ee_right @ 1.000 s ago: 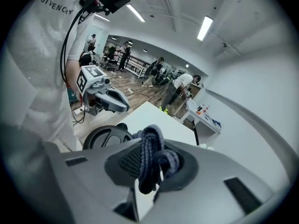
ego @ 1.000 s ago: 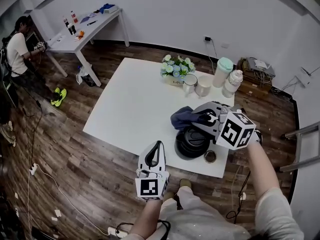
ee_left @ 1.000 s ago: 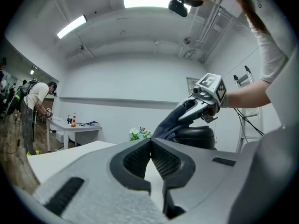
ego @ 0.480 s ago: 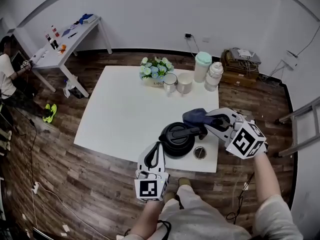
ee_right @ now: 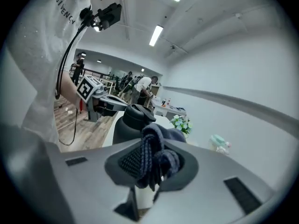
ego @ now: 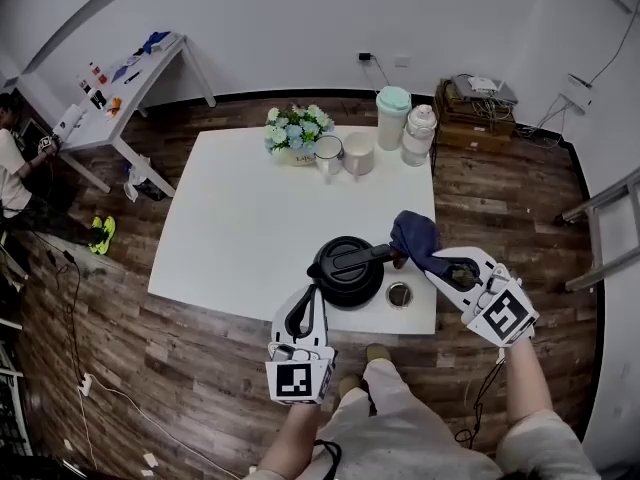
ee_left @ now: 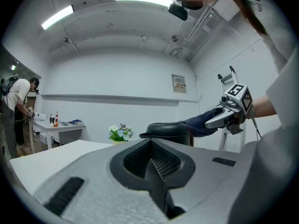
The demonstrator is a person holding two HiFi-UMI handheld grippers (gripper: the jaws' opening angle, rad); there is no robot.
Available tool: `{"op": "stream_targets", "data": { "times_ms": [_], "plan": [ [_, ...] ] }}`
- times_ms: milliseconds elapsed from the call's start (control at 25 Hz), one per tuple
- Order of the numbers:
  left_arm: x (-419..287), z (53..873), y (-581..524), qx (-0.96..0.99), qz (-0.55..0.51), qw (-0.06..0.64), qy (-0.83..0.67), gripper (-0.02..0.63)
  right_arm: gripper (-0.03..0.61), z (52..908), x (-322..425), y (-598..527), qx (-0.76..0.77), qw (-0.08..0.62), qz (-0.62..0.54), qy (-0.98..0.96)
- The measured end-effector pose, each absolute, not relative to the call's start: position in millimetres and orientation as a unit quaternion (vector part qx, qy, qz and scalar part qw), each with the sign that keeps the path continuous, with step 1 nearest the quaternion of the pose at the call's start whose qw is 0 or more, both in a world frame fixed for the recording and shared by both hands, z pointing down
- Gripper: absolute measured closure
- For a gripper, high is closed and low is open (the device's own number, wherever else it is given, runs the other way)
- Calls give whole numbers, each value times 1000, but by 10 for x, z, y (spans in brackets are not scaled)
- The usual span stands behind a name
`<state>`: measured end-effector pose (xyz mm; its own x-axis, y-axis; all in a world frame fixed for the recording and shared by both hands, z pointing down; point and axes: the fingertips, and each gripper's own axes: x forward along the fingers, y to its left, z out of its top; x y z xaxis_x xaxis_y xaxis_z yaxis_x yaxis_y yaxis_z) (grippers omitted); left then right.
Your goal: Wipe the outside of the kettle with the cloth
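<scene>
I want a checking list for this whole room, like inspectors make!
Surface: white table.
Job's things: black kettle near front edge; dark blue cloth by its handle.
Clutter: flowers, two mugs, mint-lidded jar, bottle at back edge; small round object beside kettle.
Grippers: left gripper shut, empty; right gripper shut on cloth.
Cables: cable on floor, left.
Surroundings: wooden floor, second table, person far left.

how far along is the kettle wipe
Done: the cloth is picked up, clamped in the right gripper. In hand: it sits at the handle end of the kettle. Left: probably most of the body; the left gripper is shut and empty nearby.
</scene>
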<state>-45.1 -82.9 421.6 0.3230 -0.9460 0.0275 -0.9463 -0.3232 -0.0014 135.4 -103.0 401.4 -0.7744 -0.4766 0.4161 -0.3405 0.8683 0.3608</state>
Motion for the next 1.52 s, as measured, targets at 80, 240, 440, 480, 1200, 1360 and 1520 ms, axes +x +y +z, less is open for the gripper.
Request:
{"op": "stream_targets", "data": {
  "times_ms": [80, 240, 440, 480, 1200, 1360, 1520],
  "plan": [
    [-481, 4273, -816, 813, 21, 5, -581, 606, 526, 4165, 1384, -1023, 237, 236, -101, -937],
    [-472, 4346, -793, 816, 36, 1, -577, 606, 526, 4409, 1418, -1011, 276, 205, -54, -938],
    [-433, 4448, -786, 817, 38, 10, -575, 606, 526, 4739, 1408, -925, 298, 217, -22, -929],
    [-428, 4460, -783, 817, 37, 11, -575, 606, 526, 4802, 1400, -898, 297, 224, -18, -928],
    [-611, 4690, -330, 833, 15, 62, -550, 606, 526, 4756, 879, 111, 310, 231, 47, -921],
    [-619, 4688, -207, 841, -5, 85, -535, 606, 526, 4655, 813, 221, 350, 209, 49, -912],
    [-592, 4638, -104, 849, -21, 92, -520, 606, 528, 4618, 815, 233, 384, 168, 104, -902]
  ]
}}
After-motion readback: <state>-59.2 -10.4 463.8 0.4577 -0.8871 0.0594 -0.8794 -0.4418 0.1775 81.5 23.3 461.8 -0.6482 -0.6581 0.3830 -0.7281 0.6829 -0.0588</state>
